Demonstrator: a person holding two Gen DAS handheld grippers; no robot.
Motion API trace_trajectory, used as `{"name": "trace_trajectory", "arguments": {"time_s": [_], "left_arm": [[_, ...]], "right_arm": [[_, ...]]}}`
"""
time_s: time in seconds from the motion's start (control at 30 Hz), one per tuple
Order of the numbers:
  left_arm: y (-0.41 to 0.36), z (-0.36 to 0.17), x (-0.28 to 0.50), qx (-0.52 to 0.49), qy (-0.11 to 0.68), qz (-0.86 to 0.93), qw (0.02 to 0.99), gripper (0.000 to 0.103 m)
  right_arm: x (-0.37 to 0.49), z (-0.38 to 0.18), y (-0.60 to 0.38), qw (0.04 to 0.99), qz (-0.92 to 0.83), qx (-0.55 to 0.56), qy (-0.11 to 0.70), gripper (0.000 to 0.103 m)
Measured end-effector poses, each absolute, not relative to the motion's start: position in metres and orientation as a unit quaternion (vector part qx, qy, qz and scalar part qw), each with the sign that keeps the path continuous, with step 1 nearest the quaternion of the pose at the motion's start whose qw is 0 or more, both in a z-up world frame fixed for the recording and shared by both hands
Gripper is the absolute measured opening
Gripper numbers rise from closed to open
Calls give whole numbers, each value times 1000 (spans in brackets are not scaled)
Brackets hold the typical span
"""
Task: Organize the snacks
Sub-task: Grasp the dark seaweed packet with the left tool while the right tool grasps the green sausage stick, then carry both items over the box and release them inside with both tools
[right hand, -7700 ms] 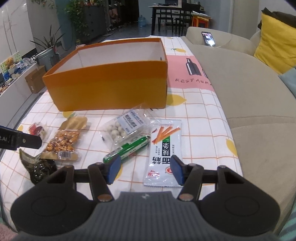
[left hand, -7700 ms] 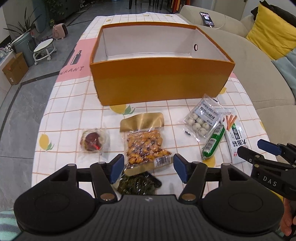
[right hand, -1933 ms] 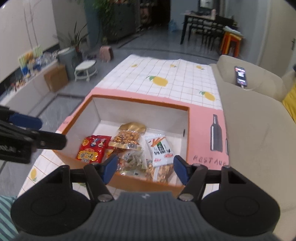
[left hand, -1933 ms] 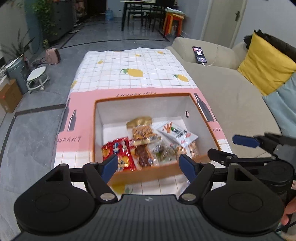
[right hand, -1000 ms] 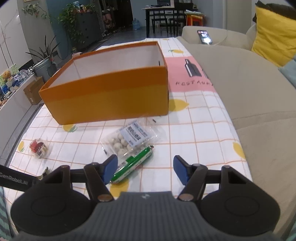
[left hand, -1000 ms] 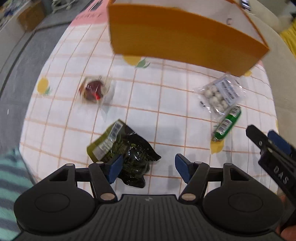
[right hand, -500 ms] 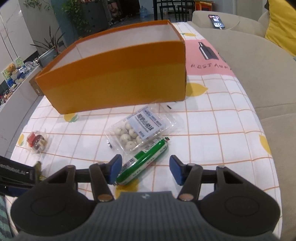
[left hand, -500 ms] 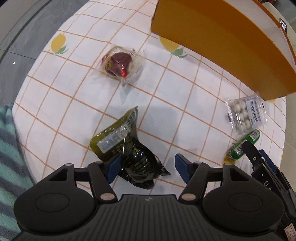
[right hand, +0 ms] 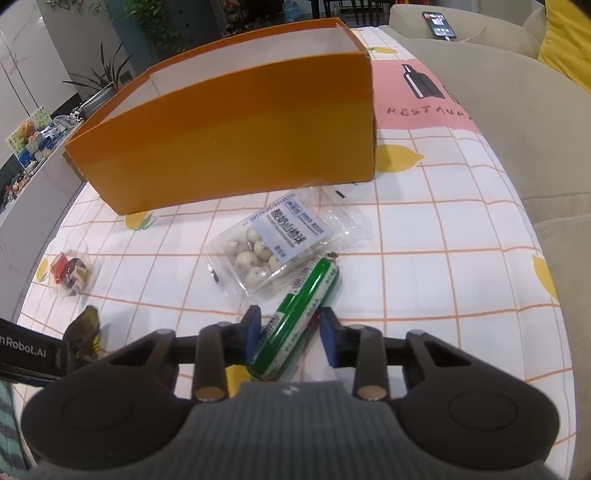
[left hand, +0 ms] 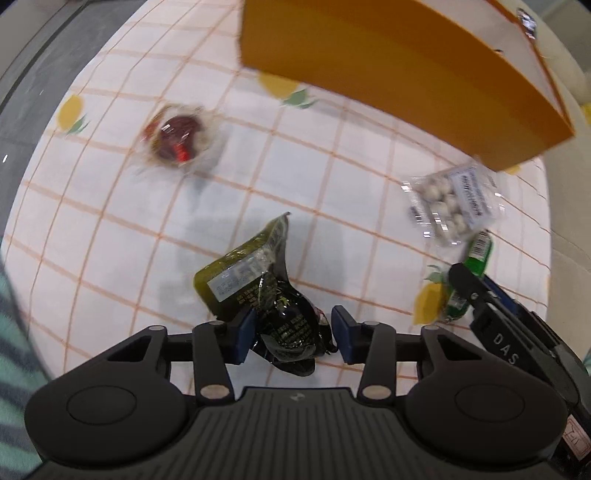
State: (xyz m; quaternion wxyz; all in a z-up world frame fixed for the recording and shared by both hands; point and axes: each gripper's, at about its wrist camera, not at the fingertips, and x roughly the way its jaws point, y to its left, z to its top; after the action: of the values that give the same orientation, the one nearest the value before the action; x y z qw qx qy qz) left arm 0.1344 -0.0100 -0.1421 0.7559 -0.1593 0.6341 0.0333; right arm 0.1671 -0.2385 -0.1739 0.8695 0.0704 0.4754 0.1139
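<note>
Your orange cardboard box [right hand: 229, 140] stands at the far side of the lemon-print tablecloth [right hand: 436, 273], and from here neither camera looks down into it, so you cannot tell what it already holds. Judging by what lies outside it, four snacks are left to pack, so the job is not finished.

Largest of them is the clear bag of white candy balls [right hand: 273, 247], lying just in front of the box wall. Next comes the dark green crinkled pouch [left hand: 266, 291], then the green sausage stick [right hand: 299, 317], touching the candy bag's near corner, and last the small wrapped red sweet [left hand: 177, 144] off to the left, well apart from the rest.

Your left gripper [left hand: 291, 334] is spread around the lower end of the pouch, not yet pinching it. Your right gripper [right hand: 291, 338] is spread astride the sausage stick, with a gap on the right side.

Only the left view shows the pouch's label and full shape; the right view shows just its tip. Only the right view shows the box's white inner walls and the sofa [right hand: 517, 122] with a phone [right hand: 439, 20]
</note>
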Motion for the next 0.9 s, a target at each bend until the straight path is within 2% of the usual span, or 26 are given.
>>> {"name": "trace_trajectory", "arguments": {"time_s": [0.53, 0.9], "left_arm": [[-11, -114, 126, -174, 574, -31, 800, 46], [-2, -76, 127, -190, 530, -62, 824, 46]], "right_arm": [[146, -164, -249, 871, 86, 41, 483, 24], [132, -122, -240, 889, 104, 30, 444, 22]]}}
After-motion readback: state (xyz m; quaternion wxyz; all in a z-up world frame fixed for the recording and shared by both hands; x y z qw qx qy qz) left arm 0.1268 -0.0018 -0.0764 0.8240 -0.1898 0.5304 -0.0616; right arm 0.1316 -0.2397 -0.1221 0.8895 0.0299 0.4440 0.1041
